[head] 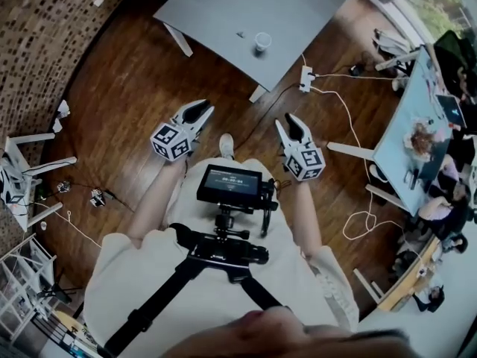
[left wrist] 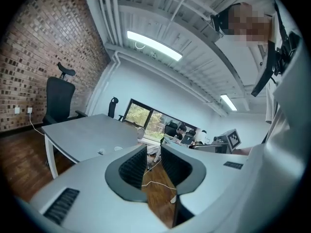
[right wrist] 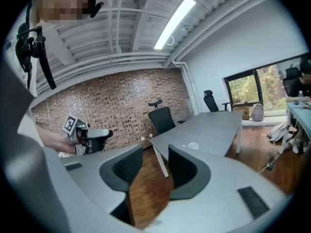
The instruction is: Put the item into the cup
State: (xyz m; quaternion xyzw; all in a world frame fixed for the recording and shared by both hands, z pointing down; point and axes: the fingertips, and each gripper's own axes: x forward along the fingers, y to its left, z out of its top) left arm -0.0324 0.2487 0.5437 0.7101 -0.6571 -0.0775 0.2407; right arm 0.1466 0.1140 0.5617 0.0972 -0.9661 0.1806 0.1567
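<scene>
The left tool (head: 200, 110) and right tool (head: 293, 123) are both released and empty, well short of the desk (head: 223, 6). The cup (head: 261, 42) stands there, with the item (head: 241, 33) near it. Best to step close first, then pinch the item squarely.

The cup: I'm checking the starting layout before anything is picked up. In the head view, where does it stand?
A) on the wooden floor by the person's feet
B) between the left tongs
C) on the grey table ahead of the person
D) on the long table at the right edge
C: the white cup stands on the grey table, close to a small dark item and well ahead of both tongs.
</scene>
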